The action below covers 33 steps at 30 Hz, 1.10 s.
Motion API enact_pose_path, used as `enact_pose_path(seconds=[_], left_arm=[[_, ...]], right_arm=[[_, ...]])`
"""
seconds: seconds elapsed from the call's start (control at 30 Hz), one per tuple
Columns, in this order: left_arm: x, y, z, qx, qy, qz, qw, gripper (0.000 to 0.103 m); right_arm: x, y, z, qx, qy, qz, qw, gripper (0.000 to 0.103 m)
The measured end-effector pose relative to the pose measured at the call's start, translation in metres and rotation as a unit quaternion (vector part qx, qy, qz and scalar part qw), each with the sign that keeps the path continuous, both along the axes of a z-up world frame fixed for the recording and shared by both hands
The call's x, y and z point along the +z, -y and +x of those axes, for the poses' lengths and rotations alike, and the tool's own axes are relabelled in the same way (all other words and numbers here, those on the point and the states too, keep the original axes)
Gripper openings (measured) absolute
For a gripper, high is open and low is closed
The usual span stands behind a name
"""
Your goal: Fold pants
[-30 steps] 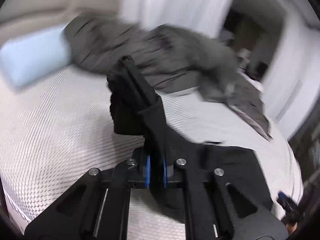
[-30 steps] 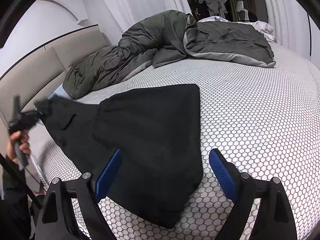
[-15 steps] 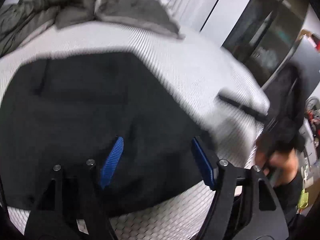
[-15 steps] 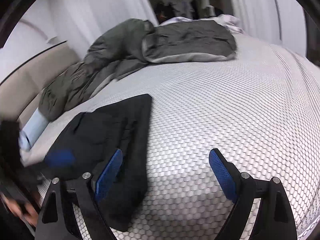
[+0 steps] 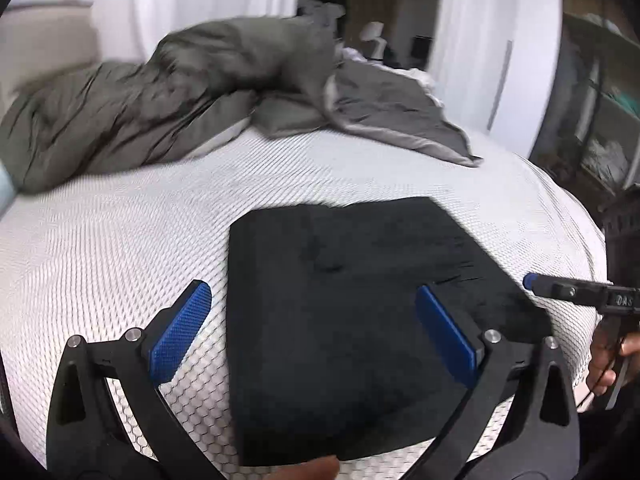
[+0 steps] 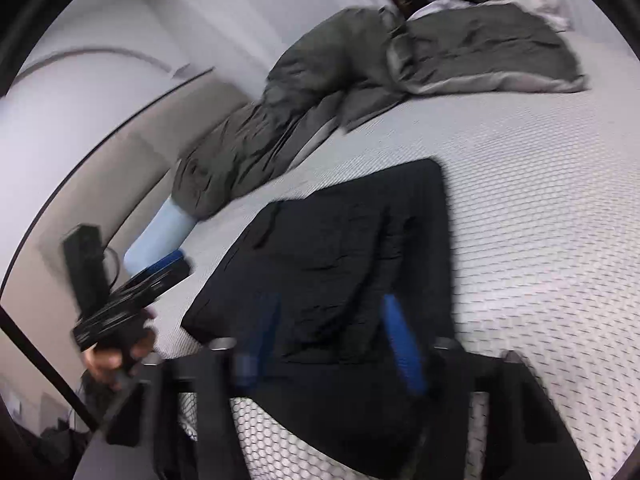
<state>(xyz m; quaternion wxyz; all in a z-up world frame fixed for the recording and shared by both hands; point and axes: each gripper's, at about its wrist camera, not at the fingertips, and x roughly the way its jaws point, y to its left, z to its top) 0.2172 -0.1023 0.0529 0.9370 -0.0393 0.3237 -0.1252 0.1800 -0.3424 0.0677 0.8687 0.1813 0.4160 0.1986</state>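
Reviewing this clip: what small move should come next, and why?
Probably finish closing the right gripper on the near edge of the pants. Its jaws have just been closing with black cloth between them, while the left gripper has opened wide and holds nothing.

In the left wrist view, bare white honeycomb mattress (image 5: pixel 120 248) fills the left and centre of the frame, open ground for a gripper. The folded black pants (image 5: pixel 344 304) cover the lower middle. A rumpled grey duvet (image 5: pixel 168 96) heaps across the upper left and centre, closing off the far side. In the right wrist view, the right half of the frame is clear mattress; a pale blue pillow (image 6: pixel 160 236) and beige headboard (image 6: pixel 120 176) block the left.
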Motion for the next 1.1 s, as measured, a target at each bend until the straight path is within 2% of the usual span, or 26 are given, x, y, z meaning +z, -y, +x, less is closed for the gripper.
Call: enact_pose_path(seconds=[0.03,0.1,0.2,0.23,0.27,0.33,0.4,0.47,0.53,0.57,0.63,0.7,0.73,0.8,0.87,0.9,1.0,1.1], left_arm=[[-0.006,-0.009,0.000,-0.005,-0.005,-0.009,0.9999,0.102],[-0.015,-0.016,0.015,-0.014,-0.016,-0.005,0.9998,0.102],[-0.030,-0.030,0.022,0.000,-0.034,0.000,0.9994,0.102],[-0.034,-0.035,0.025,0.007,-0.043,-0.002,0.9990,0.102],[-0.039,-0.041,0.024,0.011,-0.051,-0.001,0.9986,0.102],[-0.051,-0.054,0.018,0.023,-0.065,0.004,0.9976,0.102],[-0.058,-0.065,0.006,0.033,-0.068,0.005,0.9971,0.102],[-0.062,-0.074,0.003,0.033,-0.070,0.001,0.9970,0.102],[-0.063,-0.079,0.002,0.035,-0.072,0.004,0.9968,0.102],[-0.063,-0.081,0.001,0.035,-0.072,0.004,0.9968,0.102],[-0.061,-0.086,-0.003,0.024,-0.069,-0.009,0.9973,0.102],[-0.053,-0.085,-0.012,-0.004,-0.063,-0.015,0.9979,0.102],[-0.050,-0.083,-0.019,-0.028,-0.054,-0.014,0.9980,0.102],[-0.044,-0.073,-0.035,-0.075,-0.037,-0.001,0.9965,0.102],[-0.050,-0.065,-0.046,-0.102,-0.036,0.022,0.9939,0.102],[-0.057,-0.061,-0.047,-0.101,-0.047,0.041,0.9930,0.102],[-0.080,-0.062,-0.036,-0.070,-0.092,0.080,0.9901,0.102],[-0.093,-0.076,-0.026,-0.058,-0.128,0.052,0.9887,0.103]], right_arm=[[-0.003,-0.006,0.004,0.009,-0.007,-0.002,1.000,0.049],[-0.014,-0.019,0.017,0.026,-0.031,-0.013,0.999,0.049],[-0.038,-0.033,0.033,0.029,-0.076,-0.047,0.996,0.049],[-0.043,-0.035,0.036,0.027,-0.084,-0.055,0.995,0.045],[-0.045,-0.041,0.040,0.028,-0.079,-0.077,0.994,0.024],[-0.039,-0.050,0.037,0.027,-0.054,-0.127,0.990,0.011],[-0.022,-0.054,0.029,0.030,-0.016,-0.114,0.993,0.008],[0.002,-0.059,0.015,0.041,0.043,-0.119,0.991,0.008],[0.010,-0.058,0.008,0.037,0.062,-0.122,0.990,0.008],[0.008,-0.053,0.008,0.033,0.051,-0.119,0.991,0.008],[-0.007,-0.042,0.016,0.002,0.016,-0.134,0.991,0.011],[-0.033,-0.031,0.030,-0.031,-0.051,-0.143,0.988,0.016],[-0.038,-0.027,0.032,-0.036,-0.065,-0.130,0.989,0.020],[-0.031,-0.022,0.031,-0.038,-0.056,-0.102,0.992,0.030],[-0.023,-0.019,0.029,-0.040,-0.037,-0.079,0.995,0.064],[-0.021,-0.018,0.028,-0.040,-0.034,-0.069,0.996,0.066],[-0.027,-0.016,0.032,-0.041,-0.054,-0.047,0.997,0.066],[-0.036,-0.019,0.041,-0.042,-0.082,-0.029,0.995,0.066]])
